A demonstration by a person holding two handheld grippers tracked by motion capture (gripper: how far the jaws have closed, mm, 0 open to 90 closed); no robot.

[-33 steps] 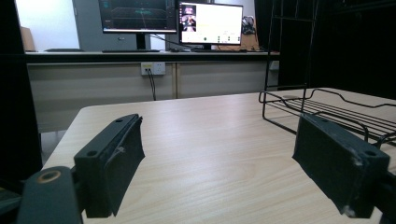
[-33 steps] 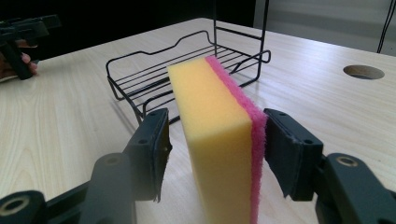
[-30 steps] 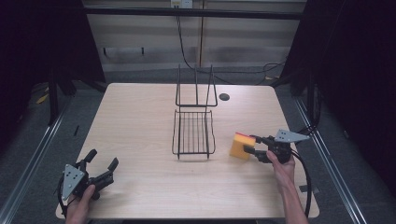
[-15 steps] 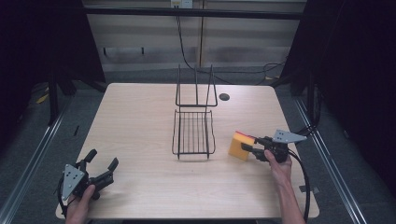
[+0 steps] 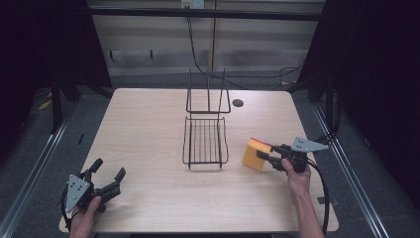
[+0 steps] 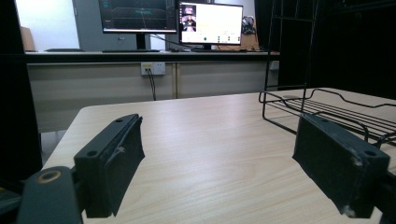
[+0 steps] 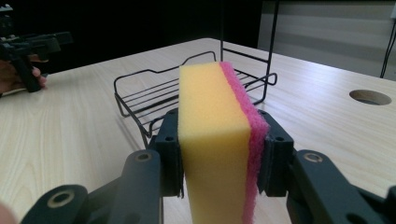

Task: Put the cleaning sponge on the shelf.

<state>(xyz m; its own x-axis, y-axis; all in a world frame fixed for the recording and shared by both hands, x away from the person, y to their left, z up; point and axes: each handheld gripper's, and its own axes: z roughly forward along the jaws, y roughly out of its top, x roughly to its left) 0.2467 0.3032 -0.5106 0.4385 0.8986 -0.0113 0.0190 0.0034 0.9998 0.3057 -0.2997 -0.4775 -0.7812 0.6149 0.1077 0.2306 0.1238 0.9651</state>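
Right tool (image 5: 265,155) clamped on sponge (image 5: 256,153), yellow foam with pink scrub layer, held upright on edge just off wire rack (image 5: 205,140) at 3 o'clock. Likely light, soft, compressible; grip across flat faces, mid-body. Forearm enters from 6 o'clock, tool pointing to 9. Left tool (image 5: 105,175) at 7 o'clock on tabletop (image 5: 148,119), jaws wide apart, holding nothing.

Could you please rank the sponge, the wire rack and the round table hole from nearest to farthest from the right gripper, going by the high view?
1. Sponge, clamped in the right gripper.
2. Wire rack, to its left.
3. Table hole, toward the far edge.
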